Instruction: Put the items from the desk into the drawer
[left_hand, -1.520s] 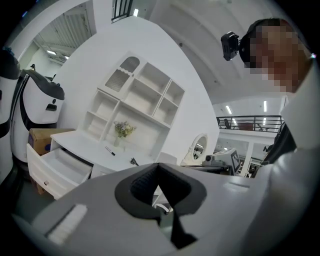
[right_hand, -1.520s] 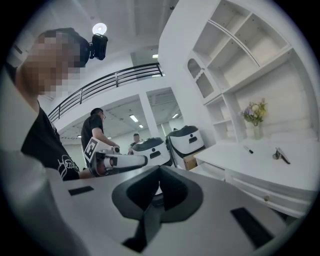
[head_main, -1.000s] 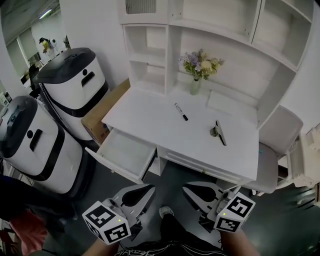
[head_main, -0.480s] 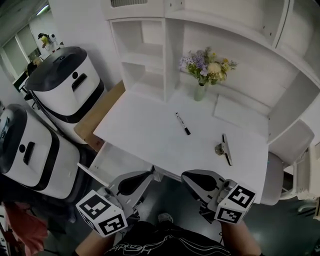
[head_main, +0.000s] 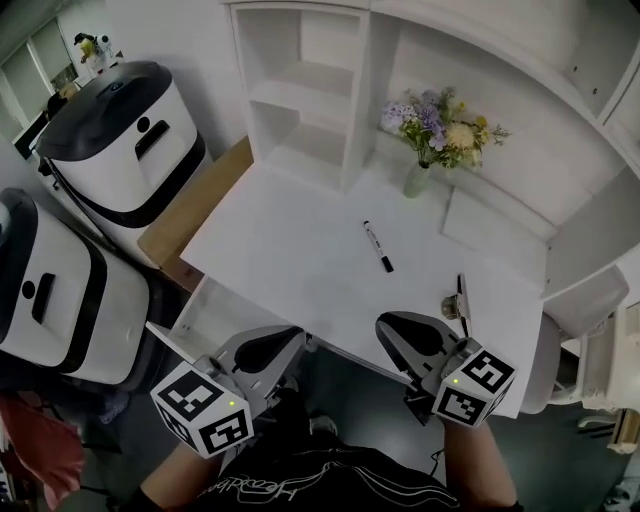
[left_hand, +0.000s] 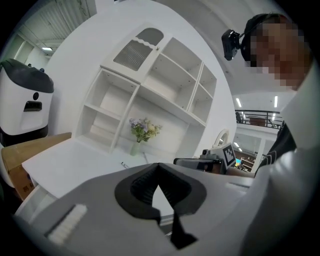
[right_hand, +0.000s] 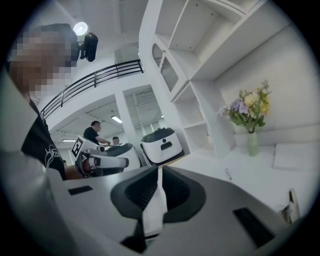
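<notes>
A black-capped marker pen (head_main: 378, 246) lies in the middle of the white desk (head_main: 290, 250). A black and silver clip (head_main: 458, 300) rests near the desk's right front corner. The open white drawer (head_main: 196, 316) sticks out under the desk's left front and is partly hidden by my left gripper (head_main: 290, 338). That gripper hangs shut and holds nothing. My right gripper (head_main: 388, 326) is shut and empty at the desk's front edge, short of the clip. The pen (right_hand: 228, 174) and clip (right_hand: 291, 202) also show in the right gripper view.
A vase of flowers (head_main: 420, 175) stands at the back of the desk under the white shelf hutch (head_main: 300, 100). Two white and black machines (head_main: 125, 140) and a cardboard box (head_main: 190, 215) stand to the left. A grey chair (head_main: 548, 365) is at the right.
The view has closed in on the desk. Both grippers now reach its front edge, the left one covering part of the drawer. Pen and clip have not moved.
</notes>
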